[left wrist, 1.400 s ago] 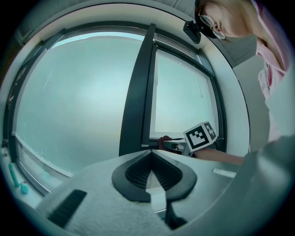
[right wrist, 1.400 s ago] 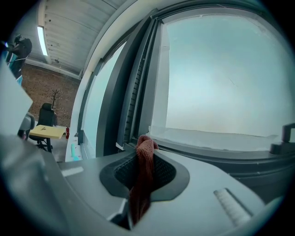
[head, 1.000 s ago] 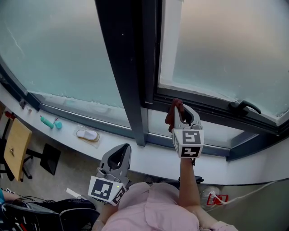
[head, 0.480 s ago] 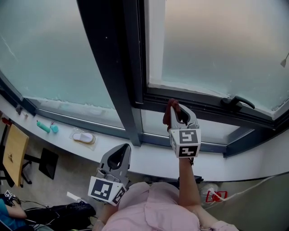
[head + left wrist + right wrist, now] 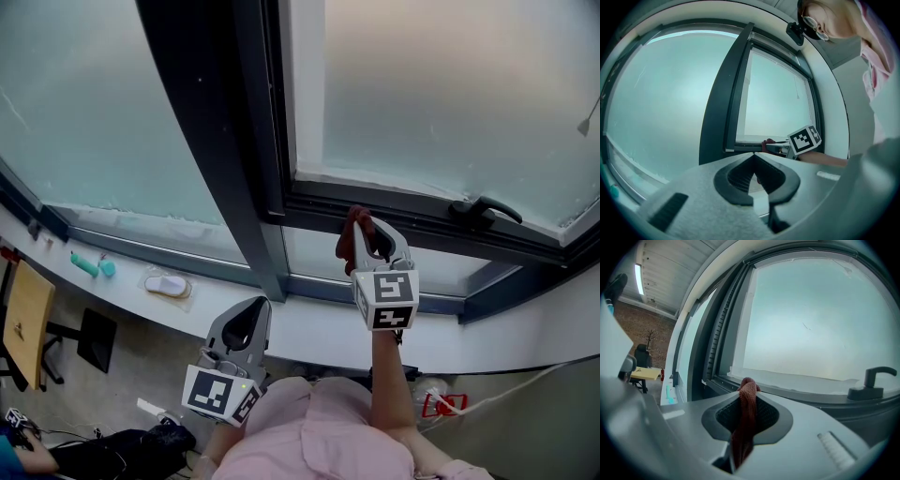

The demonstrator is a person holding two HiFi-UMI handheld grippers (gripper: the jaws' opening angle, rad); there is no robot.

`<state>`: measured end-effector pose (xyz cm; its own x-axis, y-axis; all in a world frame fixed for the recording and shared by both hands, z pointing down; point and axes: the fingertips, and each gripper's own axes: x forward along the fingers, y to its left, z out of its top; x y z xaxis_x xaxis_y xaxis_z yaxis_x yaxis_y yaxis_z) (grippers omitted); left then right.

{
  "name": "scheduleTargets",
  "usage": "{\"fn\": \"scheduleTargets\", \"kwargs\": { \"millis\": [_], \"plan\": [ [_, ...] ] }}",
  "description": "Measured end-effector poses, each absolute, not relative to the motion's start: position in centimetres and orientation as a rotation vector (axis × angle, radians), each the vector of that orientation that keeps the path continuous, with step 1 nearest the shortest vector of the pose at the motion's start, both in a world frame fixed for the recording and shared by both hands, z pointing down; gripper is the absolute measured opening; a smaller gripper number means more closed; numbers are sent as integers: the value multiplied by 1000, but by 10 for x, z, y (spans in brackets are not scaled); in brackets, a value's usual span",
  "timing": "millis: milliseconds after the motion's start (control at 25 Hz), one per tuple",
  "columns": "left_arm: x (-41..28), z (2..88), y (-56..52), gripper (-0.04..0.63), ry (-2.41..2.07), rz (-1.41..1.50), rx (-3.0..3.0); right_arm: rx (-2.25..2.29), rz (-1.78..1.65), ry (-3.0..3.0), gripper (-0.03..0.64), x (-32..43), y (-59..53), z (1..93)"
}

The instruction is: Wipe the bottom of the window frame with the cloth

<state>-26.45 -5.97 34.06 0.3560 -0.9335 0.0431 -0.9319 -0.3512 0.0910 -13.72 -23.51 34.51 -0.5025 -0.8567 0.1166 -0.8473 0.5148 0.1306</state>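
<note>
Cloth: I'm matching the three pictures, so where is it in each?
Head view: centre, the cloth at the right gripper's tip, by the window frame's bottom rail.
Left gripper view: small, right of centre, beside the right gripper.
Right gripper view: low centre, pinched between the jaws.
Shared landmark: the dark window frame.

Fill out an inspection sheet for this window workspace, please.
Surface: white sill running under the windows.
Job's things: dark red cloth up at the bottom rail of the dark window frame; contact unclear.
Clutter: teal items and a white item in clear wrap on the sill, far left.
Grippers: right gripper shut on the cloth; left gripper shut, nothing in it, held low.
Cables: white cable on the floor, lower right.
Surroundings: frosted glass, window handle, wooden table at left.
</note>
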Motion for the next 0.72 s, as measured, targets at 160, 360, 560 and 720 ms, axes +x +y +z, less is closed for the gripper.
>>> {"fn": "scheduleTargets", "kwargs": {
  "millis": [160, 360, 560, 720],
  "plan": [
    [-257, 340, -63, -2, -1724, -30, 2508, 1479, -83, -2573, 49, -123, -235, 345],
    [-238, 341, -66, -3, -1695, -42, 2518, 1470, -82, -2569, 49, -106, -236, 347],
    [-216, 344, -66, -3, -1675, -52, 2521, 1461, -96, -2572, 49, -91, -236, 347],
    [-205, 351, -62, -2, -1684, -54, 2501, 1463, -118, -2577, 49, -81, -235, 346]
  ]
}}
